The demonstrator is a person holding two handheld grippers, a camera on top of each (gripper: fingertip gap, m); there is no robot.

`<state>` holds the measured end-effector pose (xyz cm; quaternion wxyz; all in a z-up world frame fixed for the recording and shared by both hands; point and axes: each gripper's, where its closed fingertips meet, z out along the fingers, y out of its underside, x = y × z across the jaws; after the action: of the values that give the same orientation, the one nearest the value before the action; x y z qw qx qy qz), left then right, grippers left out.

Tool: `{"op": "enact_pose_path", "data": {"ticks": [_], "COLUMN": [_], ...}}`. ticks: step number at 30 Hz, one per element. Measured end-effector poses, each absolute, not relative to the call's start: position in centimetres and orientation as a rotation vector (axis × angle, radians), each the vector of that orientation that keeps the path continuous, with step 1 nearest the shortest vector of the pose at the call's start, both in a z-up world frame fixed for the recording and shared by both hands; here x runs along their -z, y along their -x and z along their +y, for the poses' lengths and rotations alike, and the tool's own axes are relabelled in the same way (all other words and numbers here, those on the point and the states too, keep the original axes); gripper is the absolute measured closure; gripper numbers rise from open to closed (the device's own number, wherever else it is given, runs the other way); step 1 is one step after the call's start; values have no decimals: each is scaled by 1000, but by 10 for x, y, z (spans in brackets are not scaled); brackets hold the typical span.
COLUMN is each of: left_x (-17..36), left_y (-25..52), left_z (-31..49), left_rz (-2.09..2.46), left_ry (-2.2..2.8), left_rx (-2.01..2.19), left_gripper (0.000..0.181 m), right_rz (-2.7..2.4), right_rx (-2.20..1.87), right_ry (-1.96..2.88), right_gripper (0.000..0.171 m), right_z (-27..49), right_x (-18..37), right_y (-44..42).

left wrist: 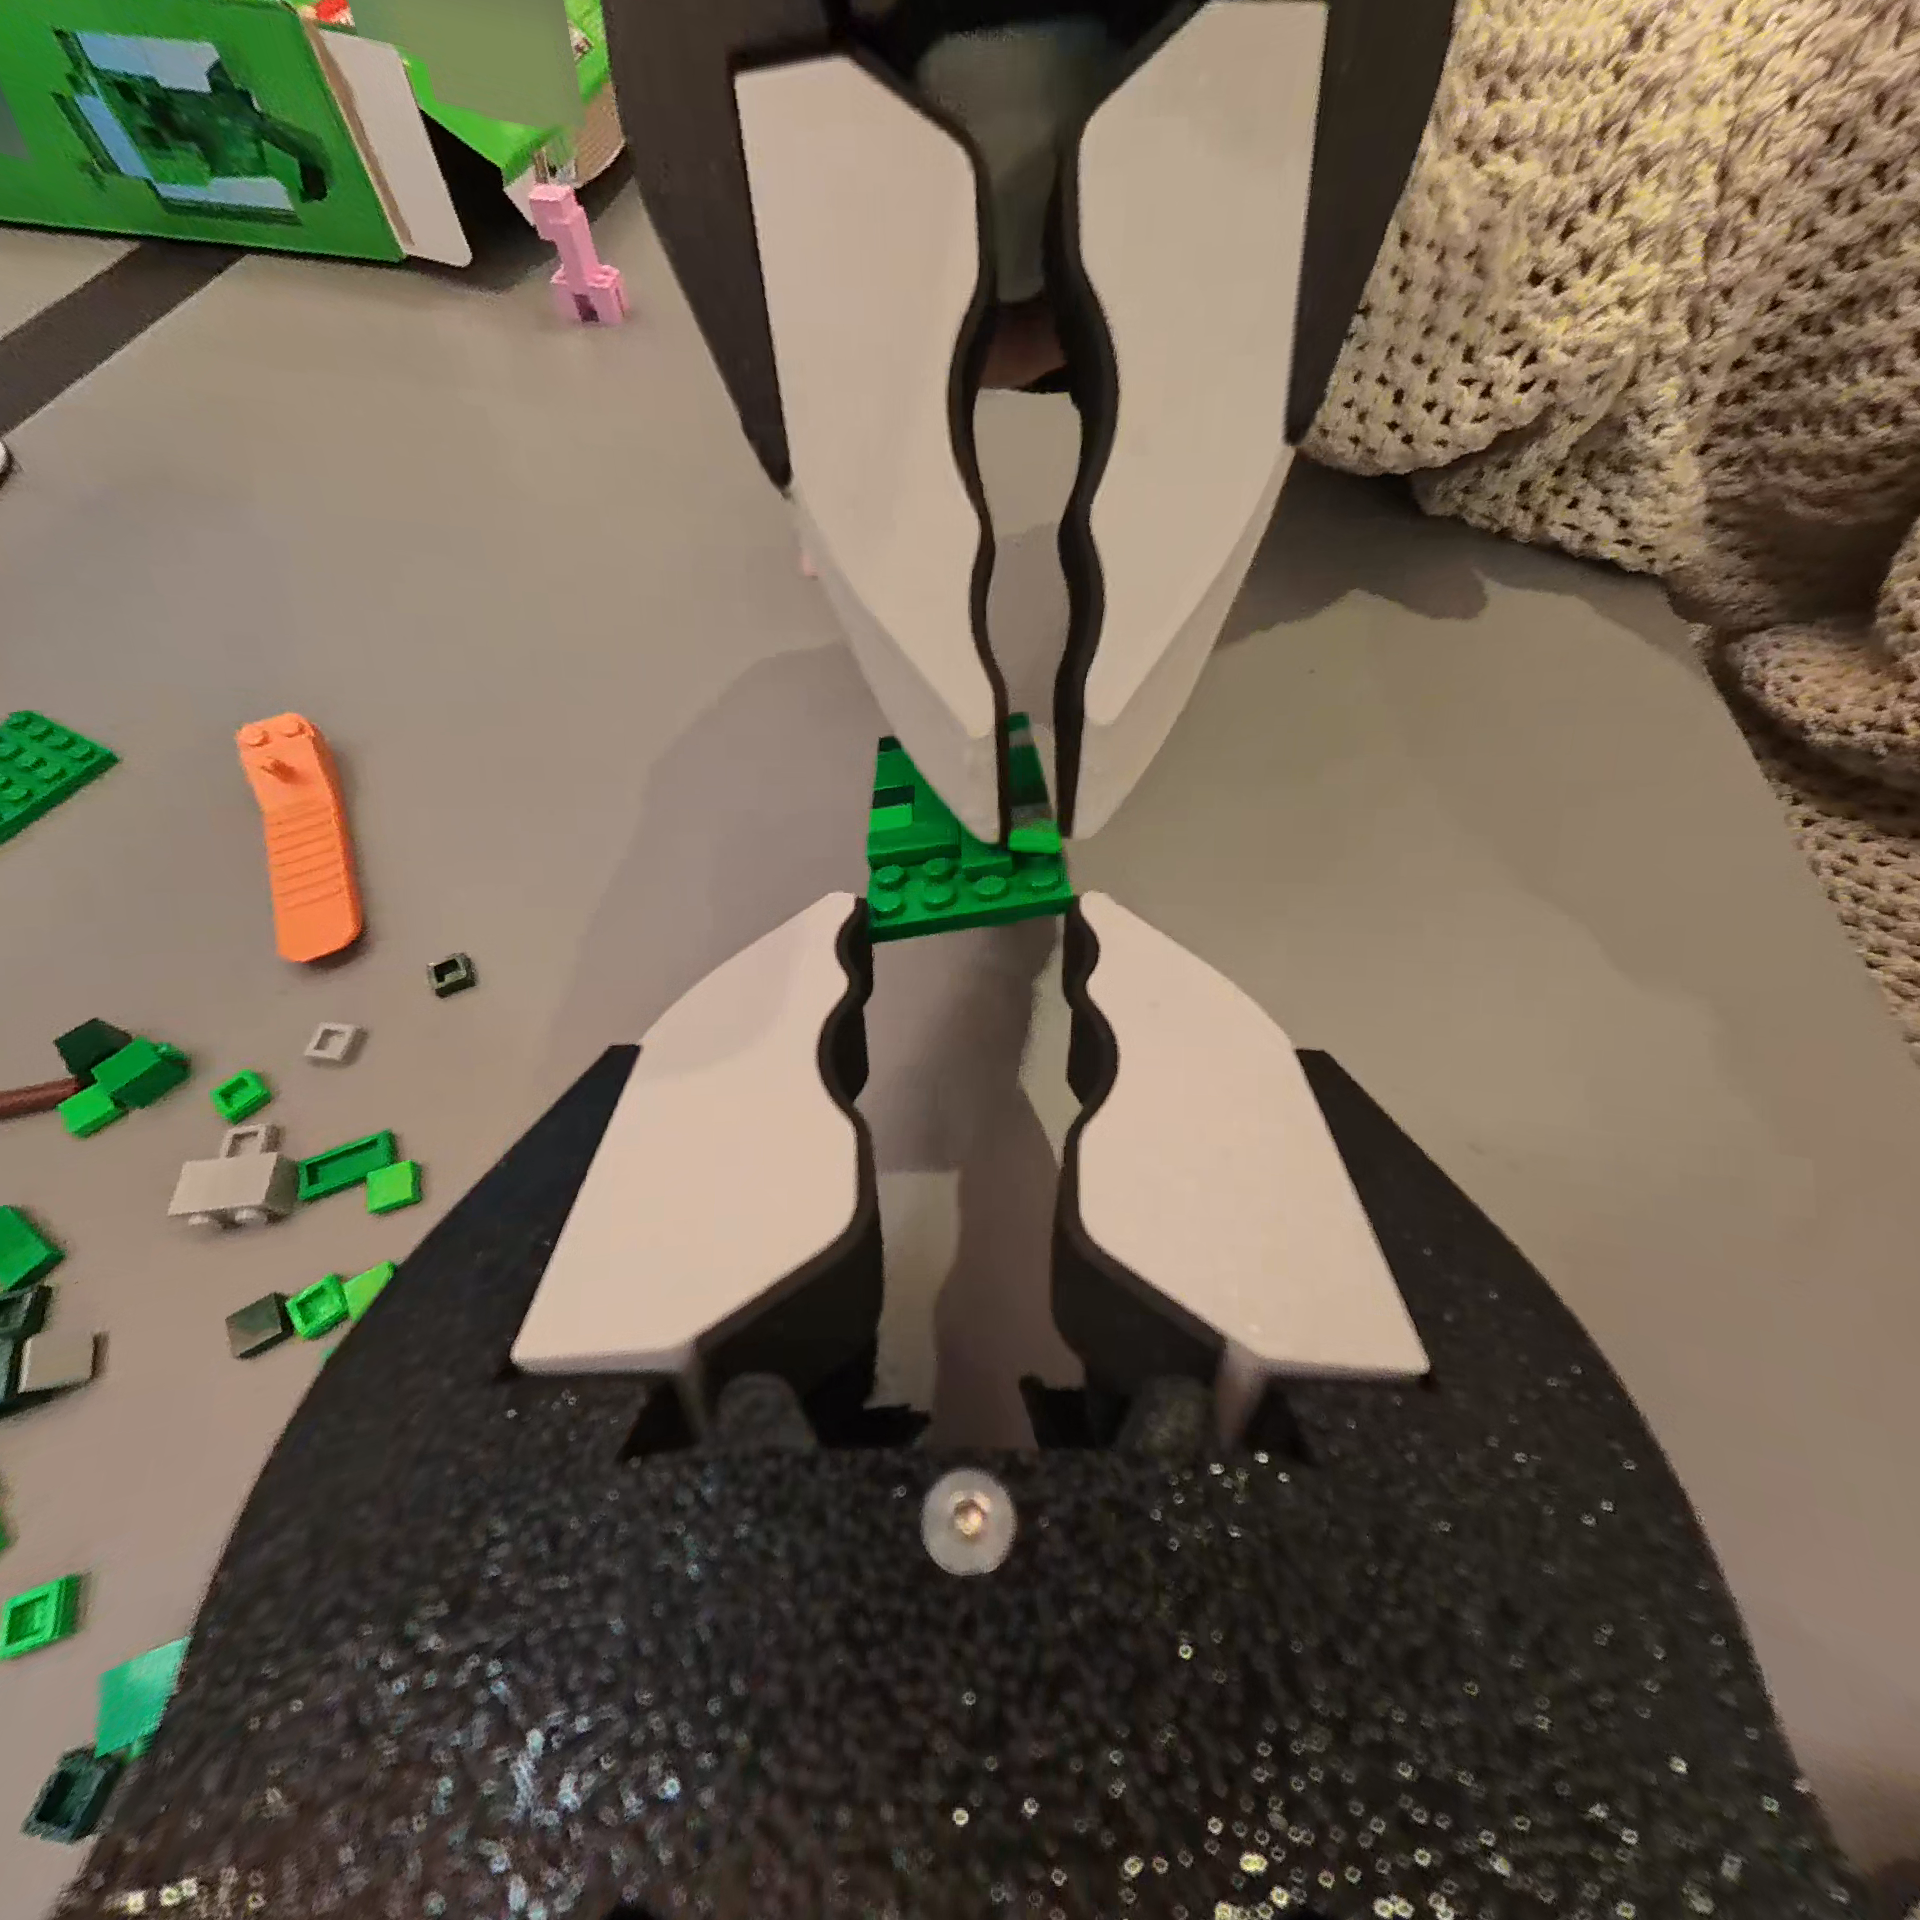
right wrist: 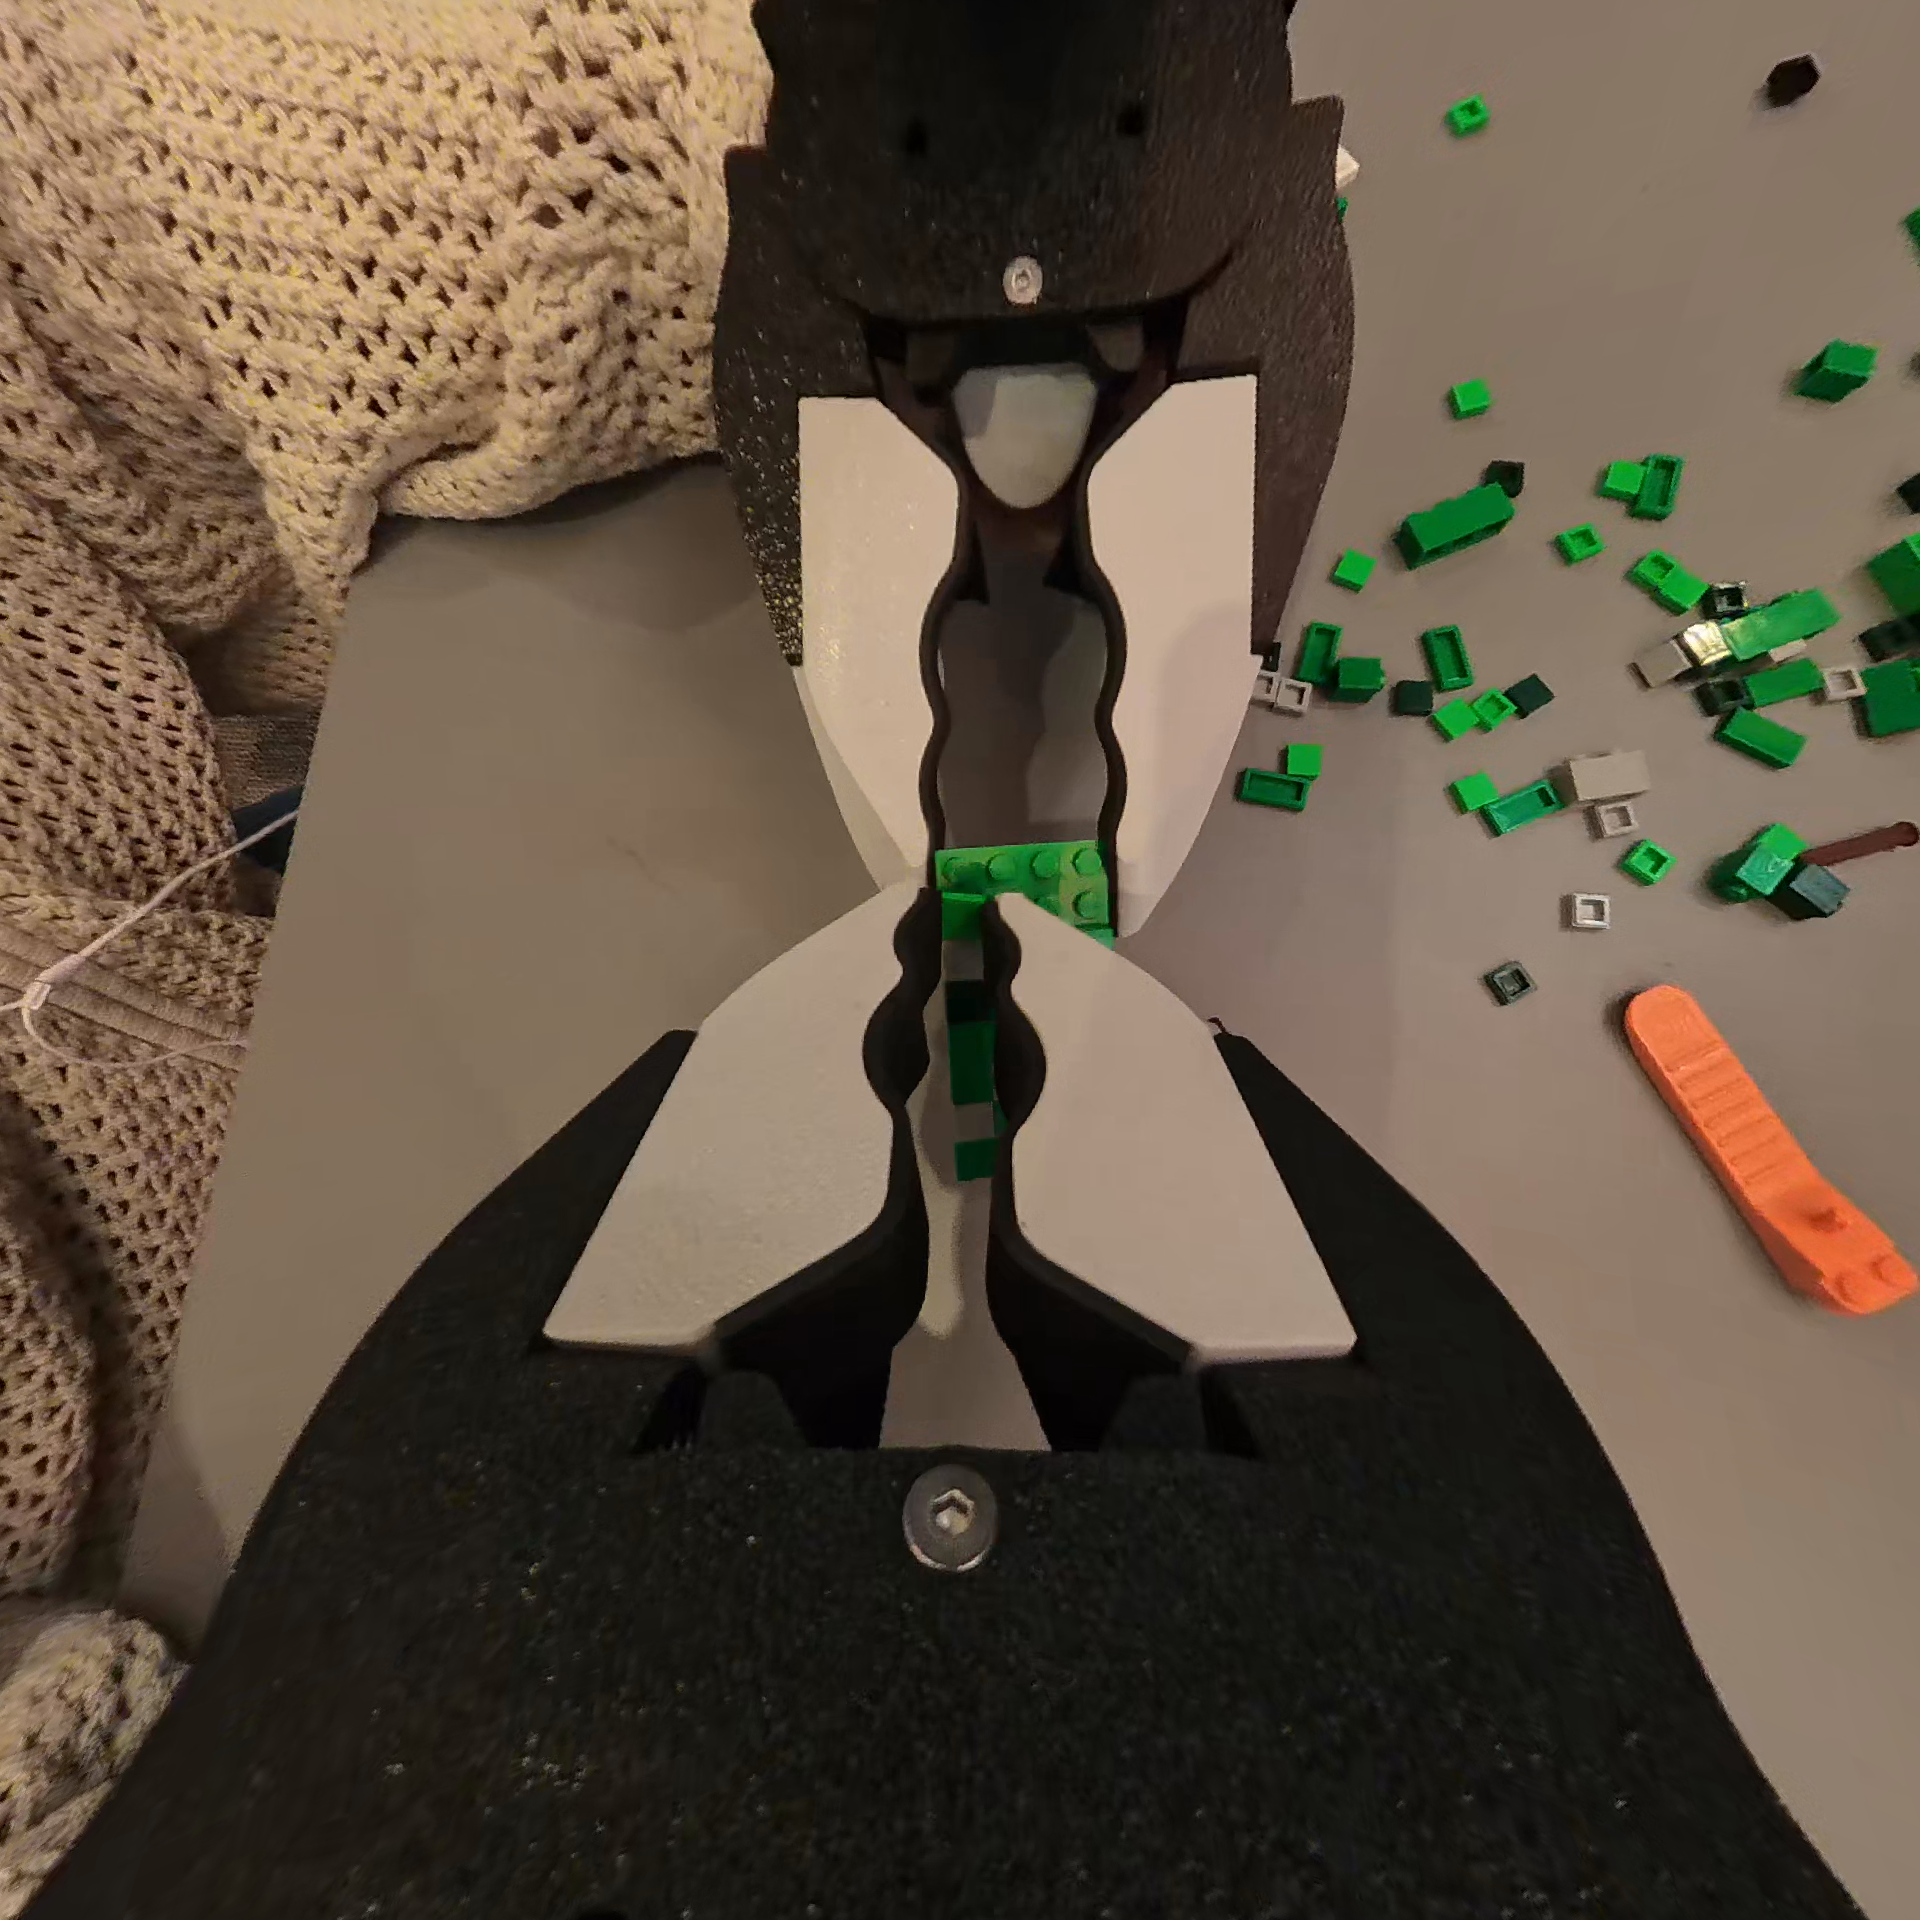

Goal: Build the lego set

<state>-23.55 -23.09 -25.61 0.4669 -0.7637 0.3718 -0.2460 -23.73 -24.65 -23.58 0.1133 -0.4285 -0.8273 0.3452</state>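
A green lego build [left wrist: 940, 888] rests on the grey table: a studded green plate with a strip of green, grey and dark green tiles on it [right wrist: 971, 1060]. My left gripper [left wrist: 966, 909] grips the plate by its two sides at the near edge. My right gripper [right wrist: 956, 909] comes in from the opposite side, its fingers nearly together on a small green tile [left wrist: 1034, 840] held down at the build's studs. In the right wrist view the left gripper [right wrist: 1023, 883] straddles the plate's far end.
An orange brick separator [left wrist: 301, 842] [right wrist: 1756, 1143] lies beside scattered loose green, dark green and grey pieces [left wrist: 135, 1081] [right wrist: 1662, 665]. A green box [left wrist: 187, 125], a pink figure [left wrist: 577, 249] and another green plate [left wrist: 42, 769] lie farther off. A beige knitted blanket [left wrist: 1662, 312] [right wrist: 260, 312] borders the table. Both grippers' tips are roughly 15 cm from the orange brick separator [left wrist: 301, 842]. My right wrist view [right wrist: 1739, 1138] looks at it from another angle.
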Motion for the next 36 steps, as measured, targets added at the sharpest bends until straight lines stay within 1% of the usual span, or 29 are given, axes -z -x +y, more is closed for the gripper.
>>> {"op": "enact_pose_path", "data": {"ticks": [9, 22, 33, 36], "left_x": [265, 265, 263, 262], "left_y": [233, 234, 236, 238], "left_z": [-233, -233, -232, -230], "left_rz": [926, 909, 877, 854], "left_ry": [1933, 1941, 1948, 1948], "left_rx": [624, 641, 651, 656], "left_gripper": [147, 147, 147, 147], "right_rz": [-2461, -2458, -2372, -2318], "right_rx": [-978, -909, -880, -853], "right_ry": [1223, 1164, 1155, 1088], "right_gripper": [164, 164, 156, 144], "right_z": [-246, -248, -235, -236], "right_x": [247, 244, 231, 232], "right_y": [234, 235, 232, 225]}}
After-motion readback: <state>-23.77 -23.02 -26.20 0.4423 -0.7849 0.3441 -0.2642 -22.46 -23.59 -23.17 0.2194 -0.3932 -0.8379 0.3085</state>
